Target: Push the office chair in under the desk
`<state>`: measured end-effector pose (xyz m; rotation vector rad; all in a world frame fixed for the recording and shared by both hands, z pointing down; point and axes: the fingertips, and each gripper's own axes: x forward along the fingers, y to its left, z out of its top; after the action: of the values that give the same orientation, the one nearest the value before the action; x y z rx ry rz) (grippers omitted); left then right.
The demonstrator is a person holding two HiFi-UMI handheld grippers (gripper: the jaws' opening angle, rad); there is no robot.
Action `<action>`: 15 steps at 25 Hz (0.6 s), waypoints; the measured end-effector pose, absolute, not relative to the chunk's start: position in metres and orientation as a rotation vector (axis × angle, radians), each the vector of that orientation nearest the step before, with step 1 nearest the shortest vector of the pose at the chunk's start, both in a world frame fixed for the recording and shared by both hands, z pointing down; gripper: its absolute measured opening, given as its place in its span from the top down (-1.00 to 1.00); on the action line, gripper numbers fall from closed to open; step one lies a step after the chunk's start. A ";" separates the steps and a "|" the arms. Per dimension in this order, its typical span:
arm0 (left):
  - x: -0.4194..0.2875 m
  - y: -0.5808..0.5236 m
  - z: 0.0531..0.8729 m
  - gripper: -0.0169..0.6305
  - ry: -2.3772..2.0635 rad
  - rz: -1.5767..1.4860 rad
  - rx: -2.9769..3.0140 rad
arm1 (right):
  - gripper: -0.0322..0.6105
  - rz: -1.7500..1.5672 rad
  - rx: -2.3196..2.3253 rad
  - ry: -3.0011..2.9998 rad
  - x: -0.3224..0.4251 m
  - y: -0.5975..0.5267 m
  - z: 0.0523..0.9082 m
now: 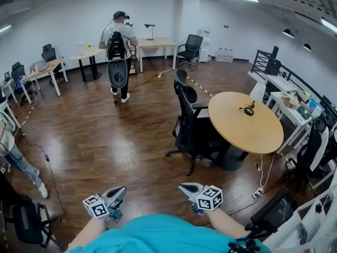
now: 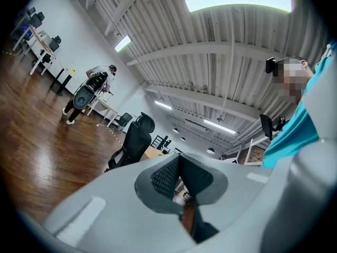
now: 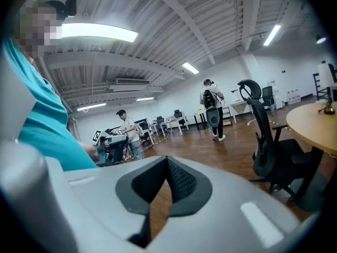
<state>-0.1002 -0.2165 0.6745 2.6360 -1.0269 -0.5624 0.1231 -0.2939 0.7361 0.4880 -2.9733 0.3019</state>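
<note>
- Round desk [image 1: 245, 121]: pale wooden top on a dark wooden floor, taken as the landmark; a small dark object [image 1: 248, 108] sits near the middle of its top.
- Office chair [image 1: 189, 123]: black, upright, just beside the desk's edge, seat towards the desk and backrest on the side facing away from it.
- Left gripper [image 1: 122, 190]: well apart from the desk, on the chair's side; jaws pressed together, nothing between them.
- Right gripper [image 1: 183, 187]: likewise well apart from the desk, a little nearer it than the left; jaws pressed together and empty.
- Person with backpack [image 1: 118, 51]: standing far from the desk, beyond the chair.
</note>
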 end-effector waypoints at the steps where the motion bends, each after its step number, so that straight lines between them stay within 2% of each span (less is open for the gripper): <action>1: -0.113 -0.199 0.679 0.62 -1.065 -0.565 2.610 | 0.90 0.283 0.474 -2.976 0.114 -0.277 0.731; 5: -0.142 -0.100 0.656 0.62 -1.050 -0.579 2.709 | 0.90 0.238 0.459 -2.980 0.069 -0.196 0.718; 11: -0.215 0.019 0.692 0.62 -1.192 -0.441 2.635 | 0.90 0.325 0.484 -3.010 0.016 -0.089 0.713; 15: -0.236 0.085 0.674 0.62 -1.169 -0.502 2.657 | 0.90 0.324 0.485 -2.989 0.006 -0.025 0.704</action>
<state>-0.2363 0.0853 0.6736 2.6572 -1.1690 -0.5020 0.0057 -0.0251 0.7040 0.4850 -2.9887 0.3245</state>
